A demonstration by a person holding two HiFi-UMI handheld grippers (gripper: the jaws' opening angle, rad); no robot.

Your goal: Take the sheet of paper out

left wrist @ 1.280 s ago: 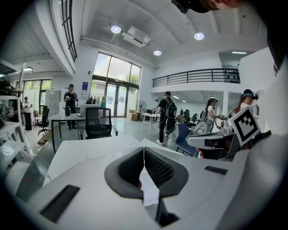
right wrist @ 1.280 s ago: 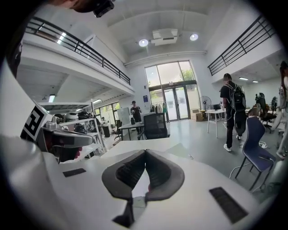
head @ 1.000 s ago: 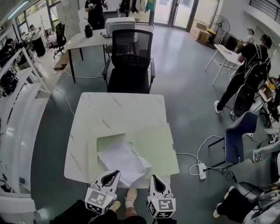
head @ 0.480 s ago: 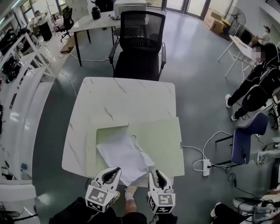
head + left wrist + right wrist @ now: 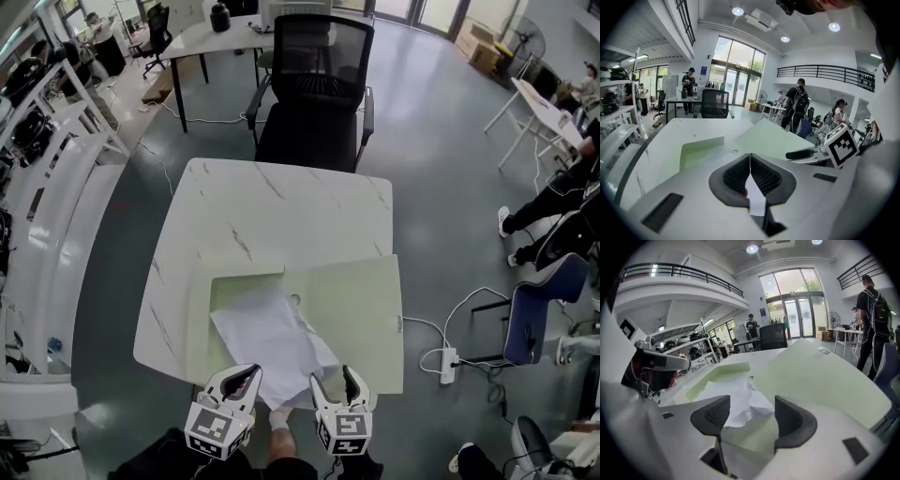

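A crumpled white sheet of paper lies on an open pale green folder at the near side of the marble table, its near end reaching the table's edge. My left gripper is at that near end. In the left gripper view my left gripper has its jaws together, with a white strip of the sheet pinched between them. To its right, my right gripper is opening, and in its own view the right gripper has its pads wide apart. The sheet lies just beyond them, and they do not press on it.
A black office chair stands at the table's far side. White shelving runs along the left. On the floor to the right lie a power strip and cable, near a blue chair. People stand further off at the right.
Both grippers have sunk towards the table's near edge. The right gripper's jaws, together before, now stand wide apart. The left gripper stays shut at the sheet's near end.
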